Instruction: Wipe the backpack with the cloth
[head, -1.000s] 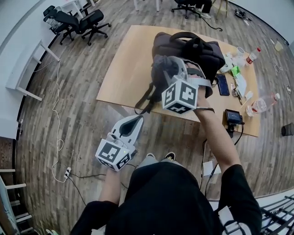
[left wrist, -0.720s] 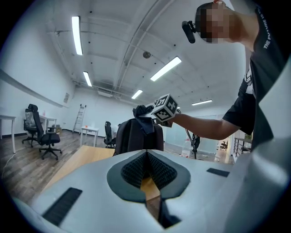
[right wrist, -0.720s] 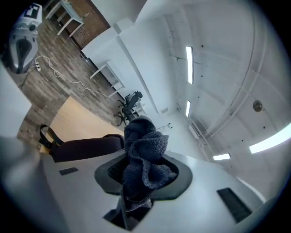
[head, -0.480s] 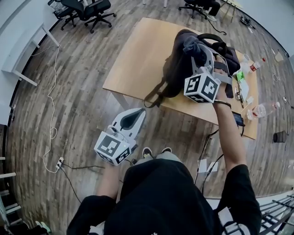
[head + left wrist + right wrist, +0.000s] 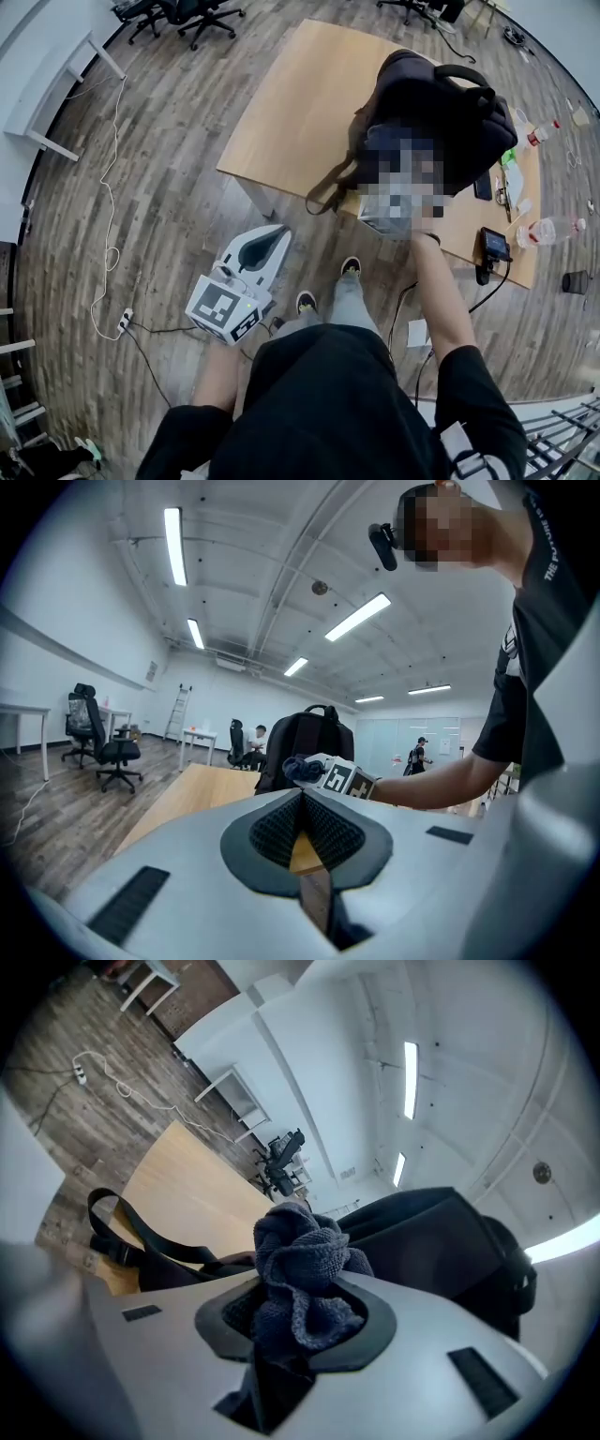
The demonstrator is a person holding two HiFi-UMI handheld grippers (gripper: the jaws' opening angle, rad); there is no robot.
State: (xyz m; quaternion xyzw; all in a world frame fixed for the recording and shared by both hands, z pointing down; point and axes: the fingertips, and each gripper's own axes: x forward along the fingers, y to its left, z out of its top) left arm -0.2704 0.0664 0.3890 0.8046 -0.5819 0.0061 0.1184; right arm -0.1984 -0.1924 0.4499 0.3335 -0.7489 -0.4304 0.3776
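**Cloth in right claw, at the backpack**

Right claw (image 5: 292,1321) clamped on the cloth (image 5: 302,1274); a bunched wad sticks out past the tips. Left claw (image 5: 302,829) has its tips together and nothing in it; it hangs low over the floor, well apart from the surface (image 5: 291,103).

Backpack (image 5: 441,108) stands upright near the surface's front edge, with a strap (image 5: 330,192) drooping over that edge; right gripper view puts the cloth just beside its dark side; contact cannot be told.

Handling, my judgement: the cloth is soft and light, and the present mid-grip suits wiping; the backpack is soft-walled and bulky, so it is likely to rock or slide under a push; best steadied by the top handle (image 5: 461,71) with the free claw.

Count: one backpack; one cloth; two claws; two bottles (image 5: 547,229) at the surface's right.
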